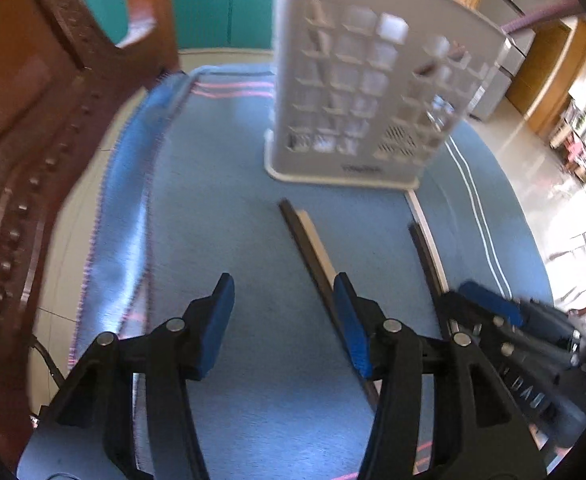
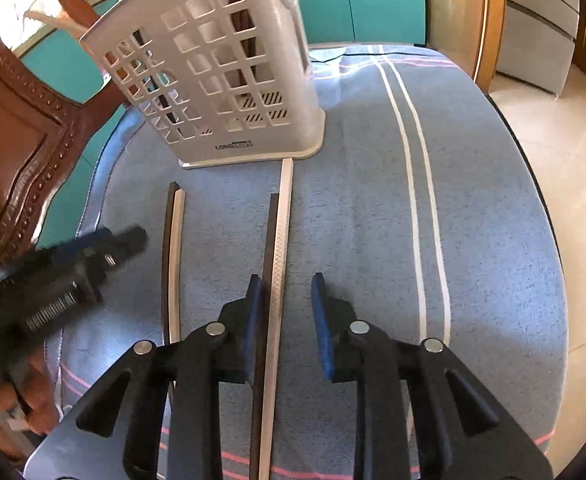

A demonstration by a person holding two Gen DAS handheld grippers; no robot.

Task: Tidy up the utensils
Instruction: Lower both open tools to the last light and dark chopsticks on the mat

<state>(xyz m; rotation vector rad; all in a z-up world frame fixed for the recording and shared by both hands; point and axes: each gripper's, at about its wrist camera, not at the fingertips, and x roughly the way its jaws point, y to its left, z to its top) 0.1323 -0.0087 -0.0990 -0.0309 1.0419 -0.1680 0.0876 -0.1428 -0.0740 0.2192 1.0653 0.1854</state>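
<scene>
Blue striped cloth (image 2: 473, 200) covers your table, where a white slotted utensil holder (image 2: 221, 80) stands; dark shapes show through its slots, too unclear to name. Two chopstick pairs lie before it. Your right gripper (image 2: 285, 320) straddles one pair (image 2: 279, 260), unclamped; your left gripper (image 1: 283, 320) gapes empty beside the other (image 1: 313, 248).

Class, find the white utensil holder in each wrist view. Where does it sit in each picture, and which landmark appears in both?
Left wrist: the white holder stands upper centre-right on the blue cloth, beyond two pairs of chopsticks.
Right wrist: the holder stands upper centre-left, tilted in the picture, its base near the tip of the pale chopstick.
Shared landmark: the cloth's twin white stripes.
</scene>
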